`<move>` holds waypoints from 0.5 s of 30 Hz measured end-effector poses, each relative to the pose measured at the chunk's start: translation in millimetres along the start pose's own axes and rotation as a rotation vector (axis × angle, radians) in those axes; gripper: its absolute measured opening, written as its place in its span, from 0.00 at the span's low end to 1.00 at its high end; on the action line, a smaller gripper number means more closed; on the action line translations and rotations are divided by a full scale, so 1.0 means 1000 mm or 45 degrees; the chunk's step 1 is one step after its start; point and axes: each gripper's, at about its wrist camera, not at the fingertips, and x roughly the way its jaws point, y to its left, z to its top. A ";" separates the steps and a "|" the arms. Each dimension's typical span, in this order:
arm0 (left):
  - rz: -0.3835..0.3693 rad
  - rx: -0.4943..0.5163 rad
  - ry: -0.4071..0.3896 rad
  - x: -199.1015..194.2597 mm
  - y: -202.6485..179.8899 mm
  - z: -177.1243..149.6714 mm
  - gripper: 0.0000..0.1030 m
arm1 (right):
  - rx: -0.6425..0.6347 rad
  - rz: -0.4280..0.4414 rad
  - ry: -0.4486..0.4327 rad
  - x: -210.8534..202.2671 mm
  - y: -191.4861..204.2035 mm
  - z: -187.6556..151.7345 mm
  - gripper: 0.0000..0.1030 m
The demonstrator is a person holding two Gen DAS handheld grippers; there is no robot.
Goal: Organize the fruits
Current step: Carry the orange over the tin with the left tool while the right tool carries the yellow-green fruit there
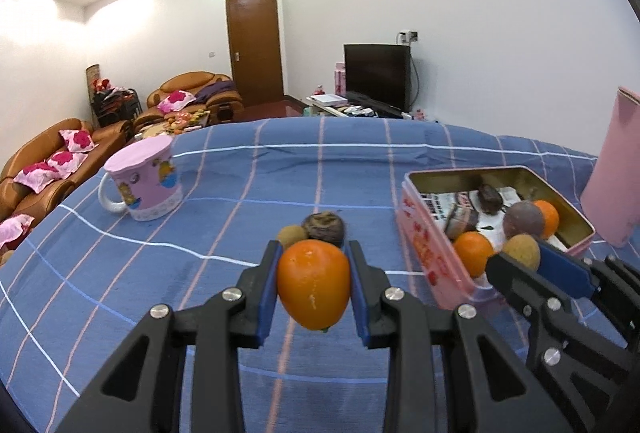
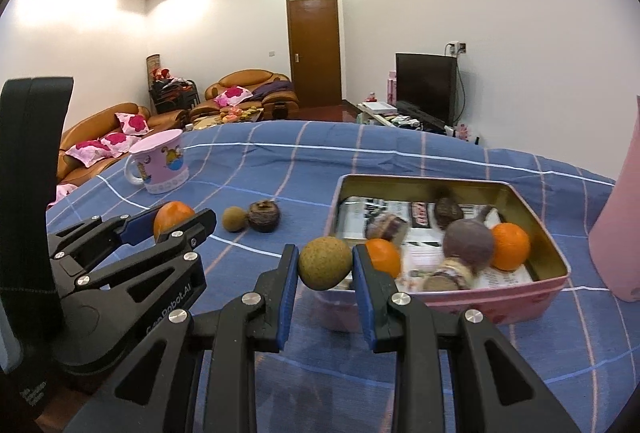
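I had both grippers loaded at once. The left gripper (image 1: 313, 265) was pinching an orange (image 1: 313, 283) between its blue pads, lifted clear of the blue checked cloth on the bench (image 1: 240, 185). The right gripper (image 2: 325, 267) was pinching a small brown round fruit (image 2: 325, 263), held at the near left corner of the pink tin (image 2: 520, 303), about over its rim as far as I could judge.

The tin already held two oranges, a purplish round fruit and some dark wrinkled ones lying on printed paper (a few of those were too blurred for me to name). Two pieces were left on the cloth to the left of the tin: another small brown fruit (image 2: 234, 219) and a dark wrinkled fruit (image 2: 263, 216), just beside each other. A pink mug (image 2: 160, 165) stood farther off on the left, well apart from the work.

I judged the step in hand to be the carry: both fruits picked, neither yet dropped in. The next move called for bringing the right gripper farther over the open tin and lowering before letting go, so the brown fruit would not bounce off the rim. The orange had to travel right to reach the tin, and the two grippers would need to take turns over that small opening to avoid knocking together.
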 end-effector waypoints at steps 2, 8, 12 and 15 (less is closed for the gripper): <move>-0.007 0.009 -0.001 0.000 -0.006 0.001 0.33 | 0.011 -0.011 0.000 -0.001 -0.007 -0.001 0.29; -0.028 0.036 -0.008 -0.003 -0.024 0.001 0.33 | 0.012 -0.039 -0.008 -0.006 -0.021 -0.002 0.29; -0.046 0.063 -0.015 -0.005 -0.038 0.001 0.33 | 0.008 -0.069 -0.023 -0.012 -0.030 -0.004 0.29; -0.061 0.070 -0.018 -0.006 -0.045 0.002 0.33 | 0.015 -0.087 -0.025 -0.014 -0.038 -0.005 0.29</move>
